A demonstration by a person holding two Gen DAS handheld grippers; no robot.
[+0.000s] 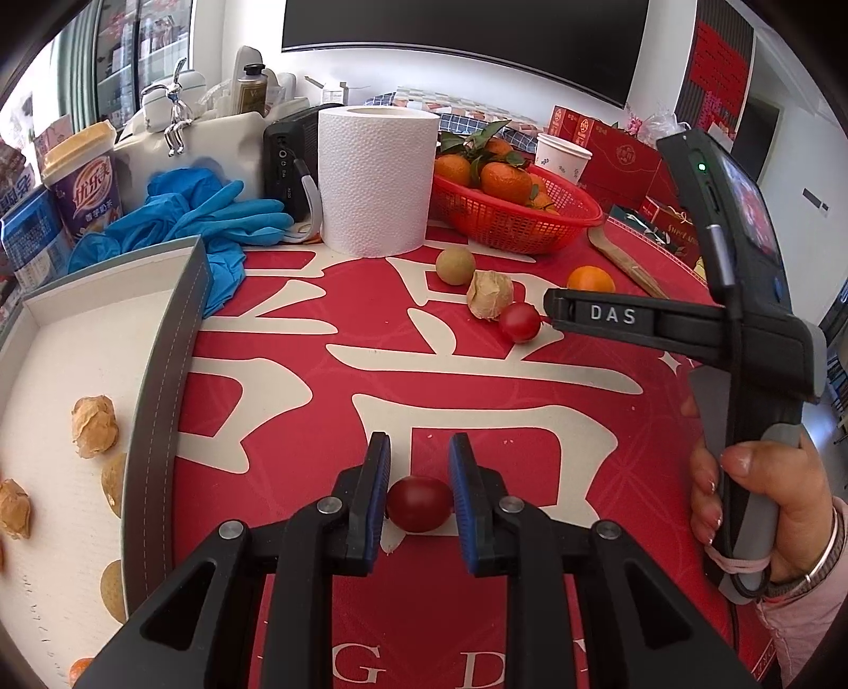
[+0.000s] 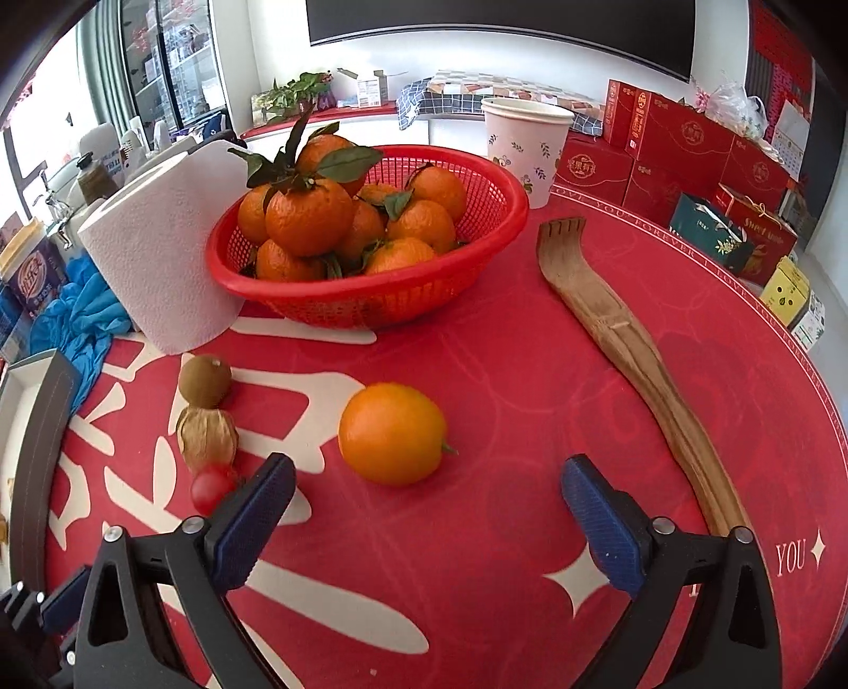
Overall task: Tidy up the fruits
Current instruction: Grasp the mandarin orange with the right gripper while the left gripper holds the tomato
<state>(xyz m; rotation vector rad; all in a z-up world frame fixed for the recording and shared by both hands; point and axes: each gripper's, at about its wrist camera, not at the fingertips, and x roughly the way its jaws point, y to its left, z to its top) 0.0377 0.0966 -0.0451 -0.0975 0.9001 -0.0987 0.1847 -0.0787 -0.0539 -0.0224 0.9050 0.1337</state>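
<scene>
Glossy cherry tomato, woven red plastic basket, matt wooden scratcher, embossed paper roll.

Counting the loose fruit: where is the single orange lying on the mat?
In the right wrist view the orange lies mid-mat, in front of the red basket, right of the papery husk fruit.

White walls carry a wide dark screen; glass-fronted shelving stands at the left – daylight floods in – and red gift boxes crowd the right wall
</scene>
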